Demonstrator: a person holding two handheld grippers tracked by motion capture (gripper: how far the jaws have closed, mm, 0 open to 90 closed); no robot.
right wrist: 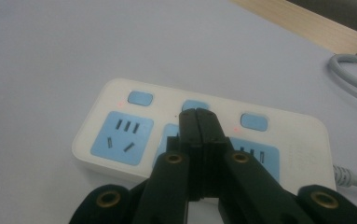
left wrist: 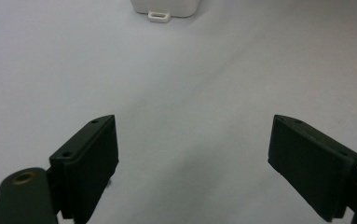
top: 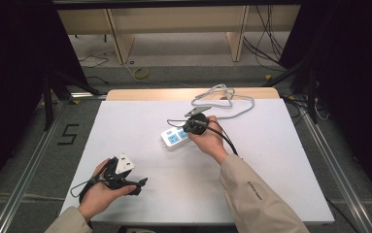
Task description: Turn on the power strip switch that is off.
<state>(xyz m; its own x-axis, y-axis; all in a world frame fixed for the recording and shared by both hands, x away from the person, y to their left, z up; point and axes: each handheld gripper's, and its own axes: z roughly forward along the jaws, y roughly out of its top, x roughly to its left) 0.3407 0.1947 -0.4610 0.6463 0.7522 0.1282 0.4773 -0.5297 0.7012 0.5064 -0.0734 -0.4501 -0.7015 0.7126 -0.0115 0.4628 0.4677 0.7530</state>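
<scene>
A white power strip [top: 173, 139] with blue sockets and blue switches lies near the middle of the white table top [top: 271, 160]. My right gripper [top: 193, 126] is over it, held in a hand. In the right gripper view its jaws [right wrist: 198, 114] are shut with nothing between them, and the tips sit at the middle blue switch [right wrist: 191, 103] of the power strip [right wrist: 122, 133]. I cannot tell whether they press on it. My left gripper [top: 137, 186] rests at the table's near left, open and empty [left wrist: 192, 154], and points toward the end of the power strip [left wrist: 167, 7].
The strip's grey cable [top: 227, 99] lies coiled at the table's far edge, beside a wooden strip [top: 149, 93]; it also runs at the right in the right gripper view [right wrist: 353, 74]. Tiny red lights glow beside the outer switches. Shelving and loose cables stand on the floor beyond.
</scene>
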